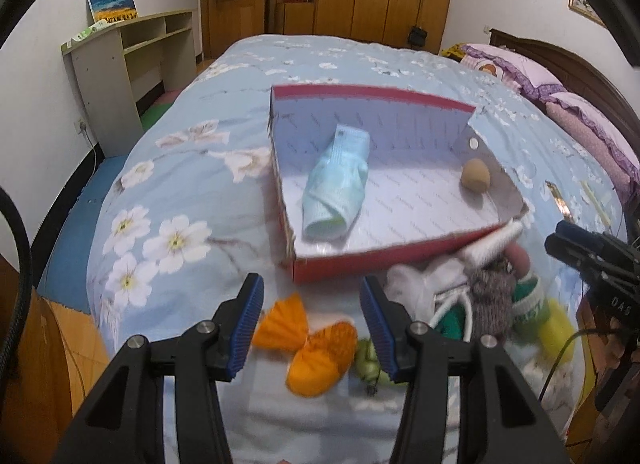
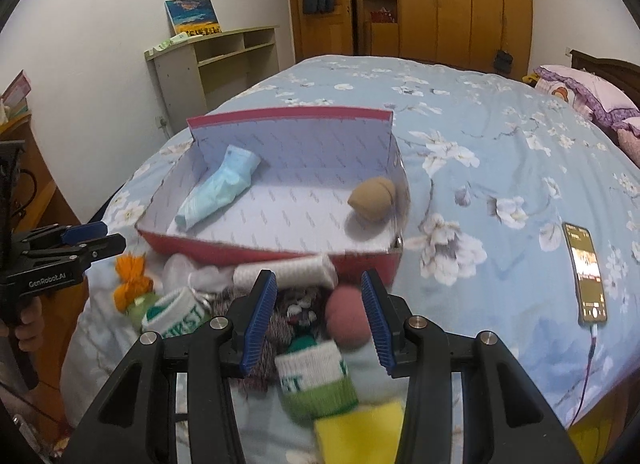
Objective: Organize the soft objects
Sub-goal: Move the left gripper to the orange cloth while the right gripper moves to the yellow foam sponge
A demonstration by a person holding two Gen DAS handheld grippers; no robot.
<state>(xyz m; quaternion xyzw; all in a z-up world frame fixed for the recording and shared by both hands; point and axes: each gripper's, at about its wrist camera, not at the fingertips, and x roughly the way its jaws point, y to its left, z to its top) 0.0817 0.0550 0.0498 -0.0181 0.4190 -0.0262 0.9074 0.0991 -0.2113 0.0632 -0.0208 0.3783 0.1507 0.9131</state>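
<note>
Left wrist view: left hand-held gripper (image 1: 311, 296) open, empty, above orange cloth (image 1: 308, 344); right hand-held gripper (image 2: 319, 296) open, empty; red box (image 1: 340, 260) holds 1 blue sock (image 1: 338, 179).

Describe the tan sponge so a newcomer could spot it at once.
On the bed sits a red box with a pale lining. Only two things lie inside: a blue sock at one end and, in the opposite corner, the sponge, the tan egg-shaped one.
</note>
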